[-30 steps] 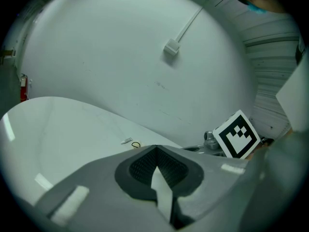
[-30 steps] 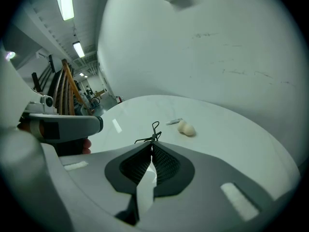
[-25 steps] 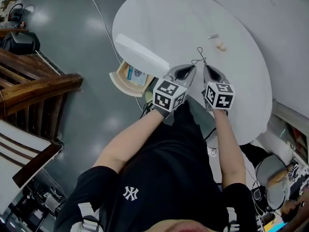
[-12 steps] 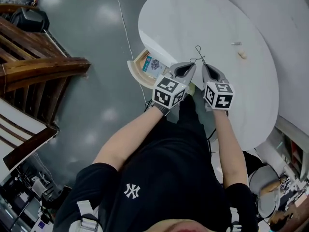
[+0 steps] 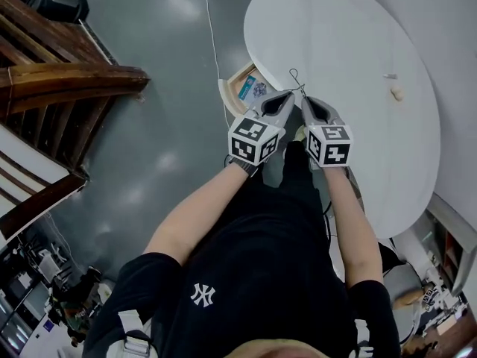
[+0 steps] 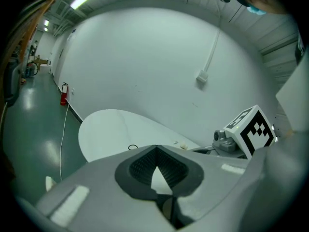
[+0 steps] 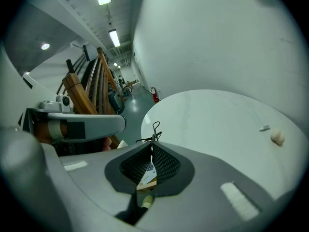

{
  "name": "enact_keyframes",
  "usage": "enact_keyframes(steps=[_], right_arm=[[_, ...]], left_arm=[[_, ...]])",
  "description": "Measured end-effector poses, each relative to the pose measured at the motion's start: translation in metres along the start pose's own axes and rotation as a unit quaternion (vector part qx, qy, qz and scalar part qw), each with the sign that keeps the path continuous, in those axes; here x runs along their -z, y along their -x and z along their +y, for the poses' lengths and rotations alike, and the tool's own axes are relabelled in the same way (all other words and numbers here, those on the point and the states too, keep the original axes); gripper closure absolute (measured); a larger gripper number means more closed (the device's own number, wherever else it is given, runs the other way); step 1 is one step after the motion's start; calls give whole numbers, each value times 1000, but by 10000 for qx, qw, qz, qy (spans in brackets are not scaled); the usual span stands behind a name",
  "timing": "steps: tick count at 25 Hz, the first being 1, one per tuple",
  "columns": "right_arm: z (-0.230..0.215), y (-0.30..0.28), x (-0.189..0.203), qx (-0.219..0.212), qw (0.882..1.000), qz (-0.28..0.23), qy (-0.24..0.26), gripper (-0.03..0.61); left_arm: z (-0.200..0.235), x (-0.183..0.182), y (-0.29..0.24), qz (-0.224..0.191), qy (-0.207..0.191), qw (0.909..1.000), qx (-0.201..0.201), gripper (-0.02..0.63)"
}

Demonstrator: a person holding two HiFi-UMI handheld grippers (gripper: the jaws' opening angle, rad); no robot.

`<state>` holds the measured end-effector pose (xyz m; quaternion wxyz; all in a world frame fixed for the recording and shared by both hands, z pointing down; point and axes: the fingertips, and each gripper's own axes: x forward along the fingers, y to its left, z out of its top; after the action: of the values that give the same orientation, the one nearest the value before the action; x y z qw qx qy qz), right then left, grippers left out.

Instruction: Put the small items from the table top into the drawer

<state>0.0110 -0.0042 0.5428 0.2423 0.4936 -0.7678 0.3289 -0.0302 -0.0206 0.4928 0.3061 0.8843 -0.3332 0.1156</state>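
Observation:
My right gripper is shut on a thin black wire clip that sticks up past its tips. In the right gripper view the clip stands just above the closed jaws. My left gripper is right beside it, tips meeting, with nothing in them. Both hang over the near rim of the round white table, next to the open wooden drawer, which holds a blue and white packet. A small beige item and a small silver item lie on the far side of the table.
A white cord runs across the grey floor to the drawer's left. Dark wooden furniture stands further left. A white wall rises behind the table. My legs are directly below the grippers.
Both grippers, still side by side with the clip in the right one, have moved left along the table's rim to beside the drawer. The two small items now lie farther to their right.

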Motion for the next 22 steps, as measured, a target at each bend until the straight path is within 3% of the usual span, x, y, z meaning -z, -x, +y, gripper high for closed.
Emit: enact_keyframes(steps=[15,22], right_arm=[[86,-54,29,-530,9974,308,391,545],[95,-92,60,-528,9947,699,531,545]], left_arm=[[70,37,56,-39,424,9971,-631,614],[97,51,65,-46,575,9950,-821,614]])
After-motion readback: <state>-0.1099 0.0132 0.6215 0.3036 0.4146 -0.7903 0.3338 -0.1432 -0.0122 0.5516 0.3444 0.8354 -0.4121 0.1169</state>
